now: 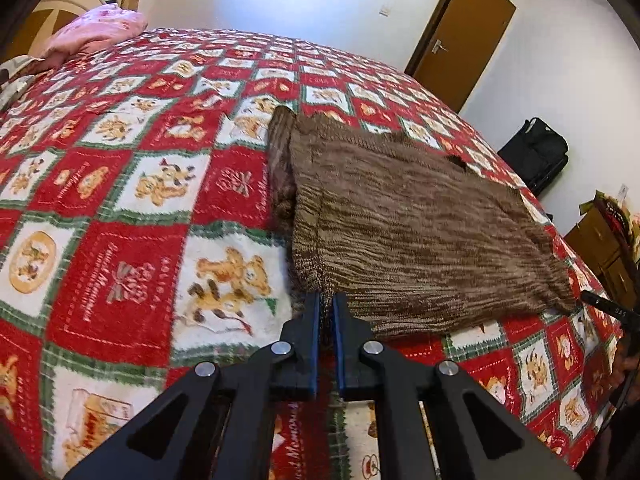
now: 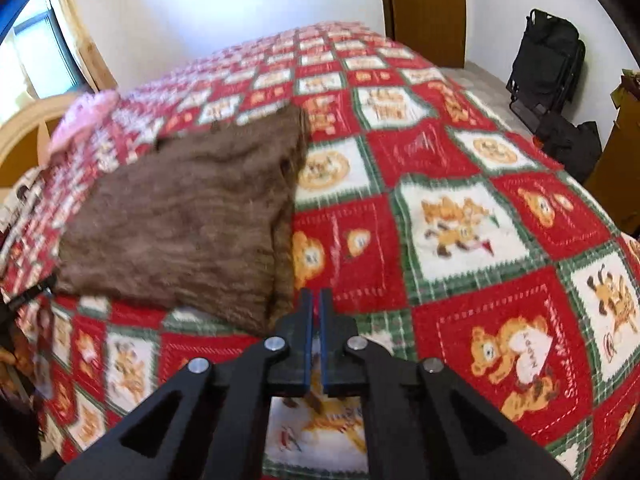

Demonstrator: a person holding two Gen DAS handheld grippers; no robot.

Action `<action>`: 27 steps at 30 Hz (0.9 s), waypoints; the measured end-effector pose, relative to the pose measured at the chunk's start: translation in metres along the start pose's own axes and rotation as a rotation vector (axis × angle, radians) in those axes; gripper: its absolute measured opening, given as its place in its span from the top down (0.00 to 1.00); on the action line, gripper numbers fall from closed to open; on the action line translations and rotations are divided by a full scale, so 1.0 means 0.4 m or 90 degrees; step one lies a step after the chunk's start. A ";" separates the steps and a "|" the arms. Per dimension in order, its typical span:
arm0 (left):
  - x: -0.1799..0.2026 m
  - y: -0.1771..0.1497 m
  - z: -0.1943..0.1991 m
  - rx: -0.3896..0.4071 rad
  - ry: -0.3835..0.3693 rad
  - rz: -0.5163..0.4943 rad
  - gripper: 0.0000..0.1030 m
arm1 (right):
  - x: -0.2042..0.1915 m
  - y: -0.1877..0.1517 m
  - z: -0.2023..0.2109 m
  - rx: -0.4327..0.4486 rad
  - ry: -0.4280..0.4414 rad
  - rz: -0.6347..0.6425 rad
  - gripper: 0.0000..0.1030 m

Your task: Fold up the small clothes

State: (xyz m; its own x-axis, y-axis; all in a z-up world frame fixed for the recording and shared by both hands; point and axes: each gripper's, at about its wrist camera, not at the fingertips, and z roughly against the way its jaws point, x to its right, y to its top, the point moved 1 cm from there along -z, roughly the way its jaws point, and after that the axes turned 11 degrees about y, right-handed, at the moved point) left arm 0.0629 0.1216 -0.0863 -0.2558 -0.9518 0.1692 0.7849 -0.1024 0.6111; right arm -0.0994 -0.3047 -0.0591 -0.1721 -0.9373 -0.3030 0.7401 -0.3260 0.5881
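One brown sweater point(image 1: 416, 216), two grippers point(image 1: 326, 300) point(image 2: 317, 296) pinching it.

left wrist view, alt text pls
The left gripper, jaws shut, pinches the near corner of a brown knitted sweater lying partly folded on a red, white and green bear-print blanket. A brown door stands behind.
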 end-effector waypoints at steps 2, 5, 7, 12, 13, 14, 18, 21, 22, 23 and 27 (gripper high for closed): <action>-0.003 0.003 0.002 0.000 0.022 -0.007 0.94 | -0.024 0.021 0.010 0.023 0.019 0.002 0.89; 0.000 0.006 0.008 0.006 0.033 -0.012 0.94 | -0.090 0.061 -0.003 0.044 0.071 0.021 0.89; 0.005 0.003 0.005 0.004 0.041 -0.018 0.94 | -0.142 0.082 -0.039 0.042 0.097 0.040 0.89; -0.008 -0.028 -0.001 -0.004 0.041 -0.008 0.94 | -0.256 0.085 -0.175 0.003 0.154 0.047 0.89; -0.013 -0.031 0.003 -0.001 0.037 -0.002 0.94 | -0.278 0.069 -0.210 -0.019 0.170 0.049 0.89; -0.020 -0.033 0.011 0.001 0.034 0.001 0.94 | -0.290 0.052 -0.232 -0.040 0.176 0.052 0.89; -0.049 -0.028 0.038 0.009 0.034 0.019 0.94 | -0.308 -0.019 -0.270 -0.079 0.176 0.059 0.90; -0.072 -0.020 0.052 0.016 0.009 0.064 0.94 | -0.299 -0.019 -0.258 -0.096 0.183 0.051 0.90; -0.074 -0.018 0.053 0.017 0.003 0.079 0.94 | -0.295 -0.017 -0.252 -0.104 0.188 0.042 0.90; -0.075 -0.017 0.048 0.012 -0.007 0.093 0.94 | -0.293 -0.015 -0.244 -0.111 0.193 0.034 0.89; -0.053 -0.030 0.028 -0.027 -0.041 0.120 0.94 | -0.313 -0.002 -0.176 -0.047 0.207 0.041 0.86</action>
State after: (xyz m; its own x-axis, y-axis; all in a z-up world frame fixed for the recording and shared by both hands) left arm 0.0525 0.1463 -0.0884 -0.1367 -0.9351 0.3271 0.8449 0.0623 0.5313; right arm -0.0327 -0.1781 -0.0746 0.0836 -0.8638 -0.4968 0.7899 -0.2465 0.5615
